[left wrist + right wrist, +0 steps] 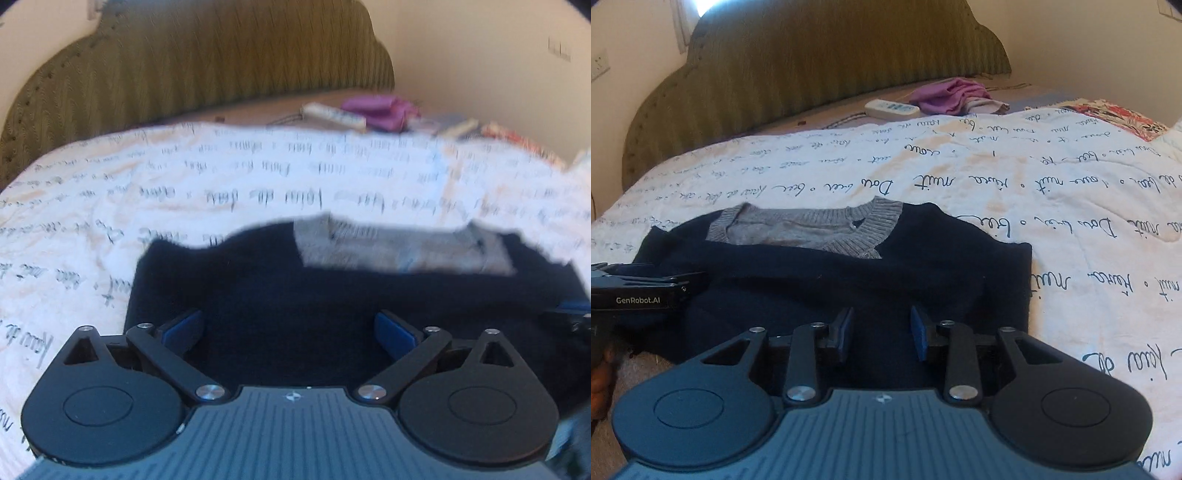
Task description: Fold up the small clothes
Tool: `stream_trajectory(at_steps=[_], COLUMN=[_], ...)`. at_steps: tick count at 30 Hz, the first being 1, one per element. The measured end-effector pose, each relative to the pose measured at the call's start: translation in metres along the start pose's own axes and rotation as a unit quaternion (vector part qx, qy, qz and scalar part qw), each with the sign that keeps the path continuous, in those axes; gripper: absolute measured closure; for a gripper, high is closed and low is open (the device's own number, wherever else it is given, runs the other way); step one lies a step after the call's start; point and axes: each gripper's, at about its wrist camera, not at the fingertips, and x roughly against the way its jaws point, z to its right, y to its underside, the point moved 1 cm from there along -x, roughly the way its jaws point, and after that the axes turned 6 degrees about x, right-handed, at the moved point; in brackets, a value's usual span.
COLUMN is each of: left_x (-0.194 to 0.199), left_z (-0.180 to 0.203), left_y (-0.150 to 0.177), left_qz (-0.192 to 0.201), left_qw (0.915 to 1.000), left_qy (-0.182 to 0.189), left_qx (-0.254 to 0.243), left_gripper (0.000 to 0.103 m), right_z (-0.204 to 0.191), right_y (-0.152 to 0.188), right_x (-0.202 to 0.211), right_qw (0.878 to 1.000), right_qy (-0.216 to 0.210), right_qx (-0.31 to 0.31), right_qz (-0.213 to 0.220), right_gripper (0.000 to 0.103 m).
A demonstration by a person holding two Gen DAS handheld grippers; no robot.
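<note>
On script-printed quilt [960,177], ribbed-collared knit sweater [849,280] lies flat

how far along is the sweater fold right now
Done: the navy sweater lies on the bedspread, grey collar away from the grippers, already compact with its sleeves out of sight, so some folds seem made. In hand: nothing; the left gripper and right gripper hover open over its near edge. Left: apparently gripping that hem and folding it toward the collar.
</note>
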Motion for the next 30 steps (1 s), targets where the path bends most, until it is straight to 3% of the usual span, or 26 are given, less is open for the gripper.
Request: stream_trajectory(at_steps=[5,9,11,12,13,14,15,16,19,21,22,27,30], left_x=[-0.008,-0.008,0.005,0.018,0.032,0.045,0.058,0.069,0.082,0.078,0.08,0.069,0.081], left_z=[-0.007,-0.004,-0.005,-0.006,-0.007,-0.007,-0.006,-0.004,0.005,0.01,0.011,0.007,0.009], left_y=[0.0,-0.003,-0.004,-0.003,-0.001,0.003,0.009,0.017,0.046,0.064,0.07,0.065,0.063], left_qz=[-0.007,-0.007,0.0,0.003,0.002,0.002,0.005,0.008,-0.01,-0.029,-0.018,-0.029,-0.033], left_qw=[0.9998,0.9999,1.0,1.0,1.0,0.9998,0.9996,0.9994,0.9991,0.9986,0.9987,0.9987,0.998], left_qy=[0.014,0.012,-0.002,0.0,0.007,0.02,0.029,0.033,0.033,0.027,0.021,0.017,-0.01], left_qx=[0.01,0.004,0.001,0.004,0.007,0.006,0.003,-0.003,-0.025,-0.036,-0.043,-0.038,-0.052], left_gripper=[0.002,0.002,0.004,0.004,0.013,0.01,0.008,0.005,0.002,0.002,0.001,0.001,0.001], right_z=[0.022,0.012,0.006,0.002,-0.005,-0.011,-0.016,-0.023,-0.039,-0.043,-0.044,-0.048,-0.054], right_y=[0.017,0.008,0.005,0.006,0.01,0.016,0.023,0.032,0.056,0.069,0.069,0.066,0.066], right_x=[0.0,0.003,0.019,0.03,0.043,0.055,0.063,0.07,0.062,0.061,0.061,0.059,0.078], right_qw=[0.998,0.999,0.999,0.999,0.999,0.998,0.998,0.998,1.0,1.0,1.0,0.999,0.999], right_qy=[-0.043,-0.023,-0.005,-0.006,-0.016,-0.023,-0.025,-0.025,-0.003,0.014,0.017,0.029,0.046], right_qx=[-0.034,-0.014,-0.035,-0.042,-0.044,-0.045,-0.047,-0.046,-0.025,-0.003,-0.002,0.017,0.001], right_qz=[0.039,0.027,0.019,0.02,0.027,0.034,0.039,0.037,-0.006,0.013,0.012,-0.001,-0.014], right_gripper=[0.071,0.071,0.071,0.067,0.058,0.051,0.034,0.025,0.025,0.025,0.025,0.023,0.022])
